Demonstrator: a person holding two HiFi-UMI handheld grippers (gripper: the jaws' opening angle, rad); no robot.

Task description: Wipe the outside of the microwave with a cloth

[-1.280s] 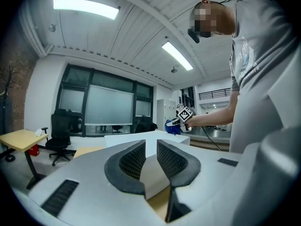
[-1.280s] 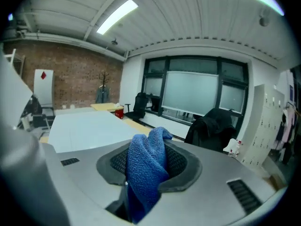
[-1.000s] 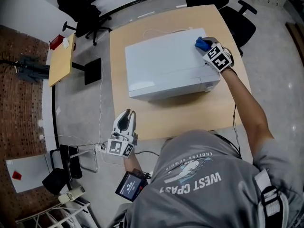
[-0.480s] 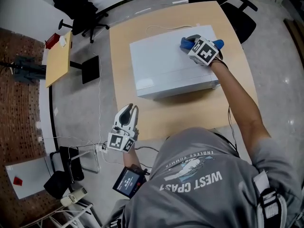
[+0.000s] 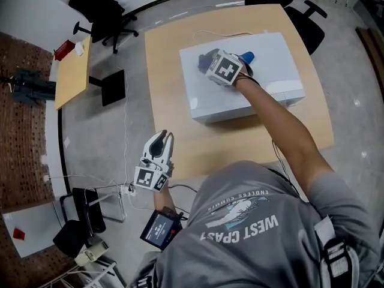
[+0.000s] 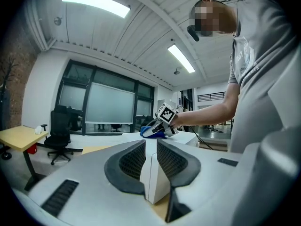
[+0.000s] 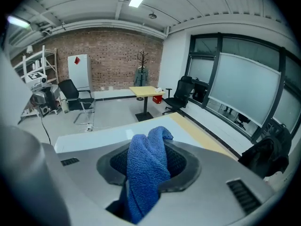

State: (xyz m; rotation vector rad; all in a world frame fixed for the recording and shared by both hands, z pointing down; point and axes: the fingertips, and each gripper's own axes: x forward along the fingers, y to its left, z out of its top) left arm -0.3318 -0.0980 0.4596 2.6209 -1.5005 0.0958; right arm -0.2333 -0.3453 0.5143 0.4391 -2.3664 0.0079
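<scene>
The white microwave (image 5: 264,86) sits on a wooden table (image 5: 168,113). My right gripper (image 5: 208,60) rests on the microwave's top near its left end, shut on a blue cloth (image 5: 246,57). In the right gripper view the cloth (image 7: 146,173) hangs bunched between the jaws of the right gripper (image 7: 148,159), over the white top. My left gripper (image 5: 158,144) hovers by the table's near left edge, away from the microwave, with nothing in it. In the left gripper view the jaws of the left gripper (image 6: 150,147) stand a narrow gap apart, and the microwave's corner (image 6: 151,178) shows through.
A small yellow side table (image 5: 72,71) stands at the left, with black office chairs (image 5: 102,11) behind it and another chair (image 5: 309,23) at the table's far right. Cables (image 5: 126,131) lie across the grey floor.
The right gripper has slid the cloth leftward across the microwave's top, from the right end to near the left end. The left gripper has shifted a little by the table edge.
</scene>
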